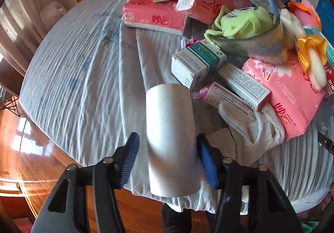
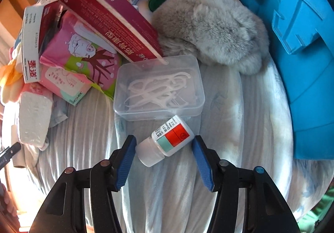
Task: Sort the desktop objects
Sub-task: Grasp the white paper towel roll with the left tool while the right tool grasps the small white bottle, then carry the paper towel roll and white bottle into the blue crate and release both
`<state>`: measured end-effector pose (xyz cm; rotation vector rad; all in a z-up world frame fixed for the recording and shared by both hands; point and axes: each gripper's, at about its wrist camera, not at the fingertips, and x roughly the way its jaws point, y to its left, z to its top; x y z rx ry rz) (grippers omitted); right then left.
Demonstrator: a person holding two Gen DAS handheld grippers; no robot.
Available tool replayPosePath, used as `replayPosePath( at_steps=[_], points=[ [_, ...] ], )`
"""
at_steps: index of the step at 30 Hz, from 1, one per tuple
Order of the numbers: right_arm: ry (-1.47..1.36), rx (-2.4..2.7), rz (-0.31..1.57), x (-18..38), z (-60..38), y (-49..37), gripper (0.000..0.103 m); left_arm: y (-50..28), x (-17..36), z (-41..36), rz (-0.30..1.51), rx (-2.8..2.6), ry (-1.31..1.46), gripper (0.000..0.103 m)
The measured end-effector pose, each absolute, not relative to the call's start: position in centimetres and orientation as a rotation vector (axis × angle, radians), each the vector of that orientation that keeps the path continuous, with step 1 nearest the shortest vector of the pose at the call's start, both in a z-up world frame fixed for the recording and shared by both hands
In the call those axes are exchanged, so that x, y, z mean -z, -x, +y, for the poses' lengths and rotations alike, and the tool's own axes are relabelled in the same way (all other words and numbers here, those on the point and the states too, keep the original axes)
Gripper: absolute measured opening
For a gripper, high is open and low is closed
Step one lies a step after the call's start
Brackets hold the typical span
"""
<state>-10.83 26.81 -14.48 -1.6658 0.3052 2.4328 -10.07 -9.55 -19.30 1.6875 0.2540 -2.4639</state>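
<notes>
The left gripper is clamped on a plain white roll bearing no writing, held above the near edge of the cloth-covered desk. Behind it a pink tissue pack reads "Soft clean paper". The right gripper straddles a small white bottle with a red-and-teal label lying near a clear box; whether its pads press it I cannot tell, and "Kotex" marks a pink packet.
</notes>
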Motion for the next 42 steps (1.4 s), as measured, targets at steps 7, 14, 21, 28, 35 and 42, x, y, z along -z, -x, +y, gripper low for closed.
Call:
replayPosePath(
  at_steps=[7,14,21,28,35,42],
  points=[
    [1.656,-2.461,0.288,13.9,26.8,9.1,0.036,9.2,18.1,-9.1,0.192,2.509,-1.632,0.046],
    [1.601,-2.503,0.286,12.0,27.0,7.1,0.027,8.2,14.6,-8.9,0.153,2.595,-1.501,0.046],
    [1.681,-2.430,0.338,14.1,27.9,5.9,0.048,8.8,16.7,-8.9,0.149,2.551,-1.574,0.046],
    [1.640,-2.434,0.335,13.5,28.8,5.2,0.061,9.0,18.1,-9.7,0.155,2.519,-1.615,0.046],
    [1.694,-2.444,0.229,14.1,27.8,5.5,0.028,8.3,16.2,-9.4,0.166,2.562,-1.571,0.046],
    [1.534,-2.612,0.160,6.9,26.5,2.4,0.028,7.7,11.0,-7.7,0.157,2.704,-1.437,0.046]
  ],
)
